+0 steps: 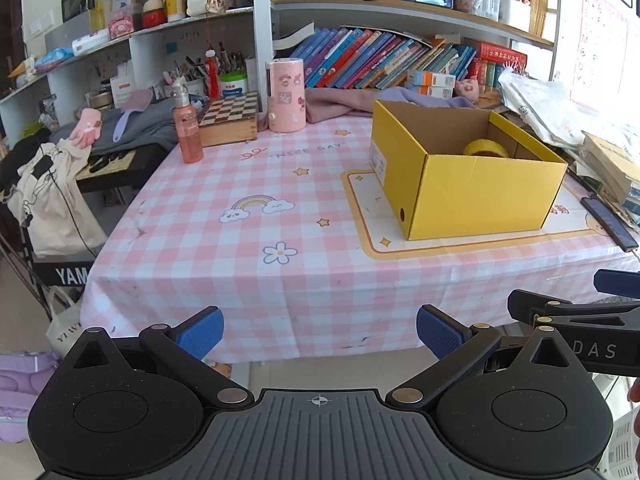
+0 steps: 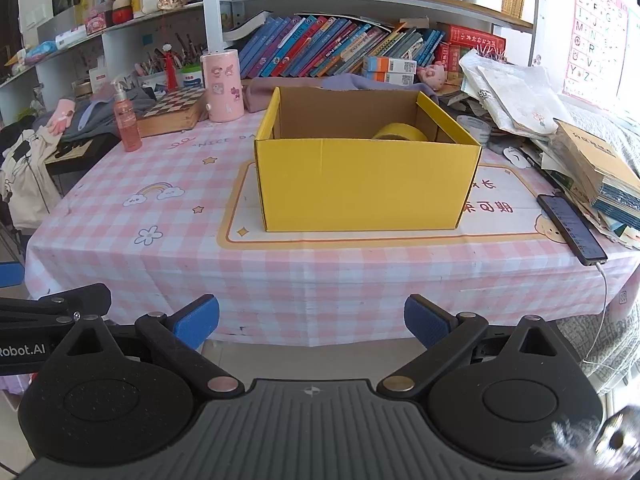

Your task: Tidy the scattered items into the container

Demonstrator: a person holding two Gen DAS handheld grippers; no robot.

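Left gripper (image 1: 320, 330): nearest to its camera; black arms with blue ribbed pads, jaws wide apart, nothing between them. It hangs off the near edge of the table.
Right gripper (image 2: 312, 320): same build, jaws also spread wide and empty, also short of the table edge.
Container: yellow cardboard box (image 2: 366, 184), open on top, brown inside, with straight creased walls. It stands on a cream placemat (image 2: 500, 204) in the middle of the table.
Already inside: one yellow tape roll (image 2: 400, 133), round and glossy, leaning near the far right corner of the box.
Left to do: I judge the task almost finished or finished, because no loose small item lies on the open cloth around the box.
Table cover: pink and white checked tablecloth (image 1: 224, 240), smooth, printed with a rainbow and flowers.
Not sure: a pink pump bottle (image 1: 188, 132) and a dark phone (image 2: 570, 228) stay at the table's edges; whether they belong to the task, I cannot tell.
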